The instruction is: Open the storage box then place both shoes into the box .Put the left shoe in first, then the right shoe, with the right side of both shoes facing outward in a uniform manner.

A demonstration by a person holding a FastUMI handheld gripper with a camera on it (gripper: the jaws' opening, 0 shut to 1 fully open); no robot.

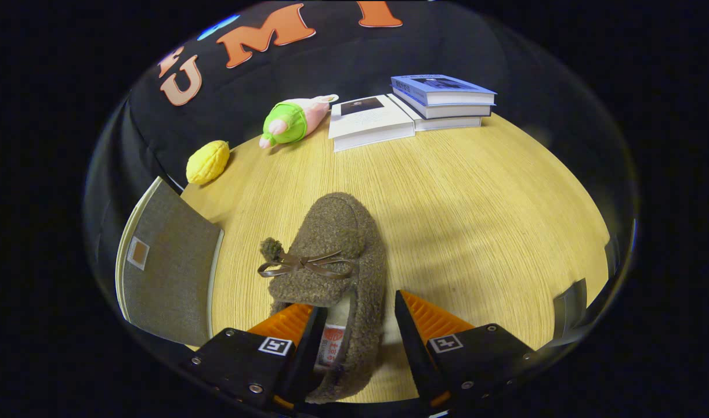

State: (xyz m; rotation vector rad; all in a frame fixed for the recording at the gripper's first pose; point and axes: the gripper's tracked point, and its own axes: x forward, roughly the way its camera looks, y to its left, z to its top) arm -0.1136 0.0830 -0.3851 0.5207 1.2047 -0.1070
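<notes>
**Jaws spread around the shoe's heel**

Gripper (pixel 360 325) low over a wooden table (pixel 476 203), jaws held wide apart. Between them, the heel end of a fuzzy brown shoe (pixel 331 255). One finger dipped inside the shoe's opening, by the pale lining and its label; the other outside the shoe, a strip of bare table between it and the fleece. No squeeze on the shoe from both sides, so not gripped.

Shoe lying flat on its sole, toe pointing away from the fingers, a thin brown bow (pixel 305 266) with a small pompom across the top.

To the left of the shoe, near the table's edge, the grey fabric box (pixel 169 267), with a flap or wall tilted up and a small square patch on it. Inside of the box hidden from this angle.

Well beyond the shoe, along the far side of the table: a yellow toy (pixel 207 162), a green and pink toy (pixel 293 121) on its side, then a white book (pixel 371 121) lying flat, touching a stack of books (pixel 441 100) with a blue one on top.
</notes>
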